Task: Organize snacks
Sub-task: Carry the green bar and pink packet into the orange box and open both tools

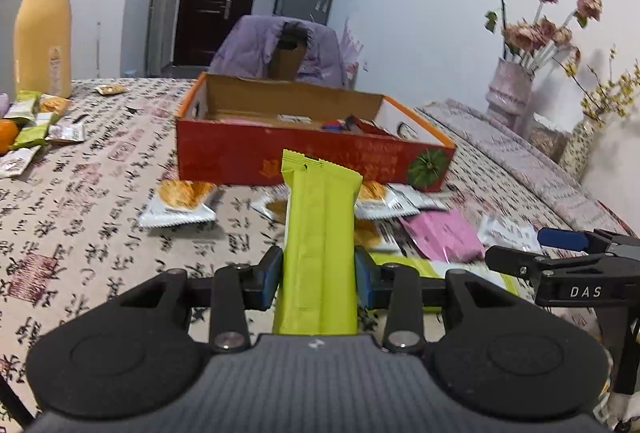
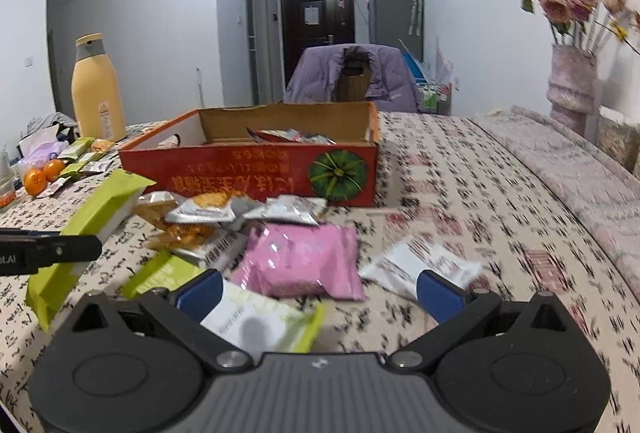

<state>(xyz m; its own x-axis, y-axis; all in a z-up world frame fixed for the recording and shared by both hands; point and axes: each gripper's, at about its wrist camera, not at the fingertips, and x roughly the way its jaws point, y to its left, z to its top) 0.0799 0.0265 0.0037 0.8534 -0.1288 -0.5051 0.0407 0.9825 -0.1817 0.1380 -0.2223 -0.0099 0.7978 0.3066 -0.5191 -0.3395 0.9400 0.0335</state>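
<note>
My left gripper is shut on a long green snack bar and holds it above the table, pointing at the red cardboard box. The bar also shows in the right wrist view, with the left gripper's finger across it. My right gripper is open and empty, low over a green-and-white packet. A pink packet and a white packet lie just beyond it. Several cracker packets lie before the box, which holds some snacks.
A yellow bottle, oranges and more green packets stand at the far left. A vase of dried roses stands at the right by the wall. A chair with a purple jacket is behind the box.
</note>
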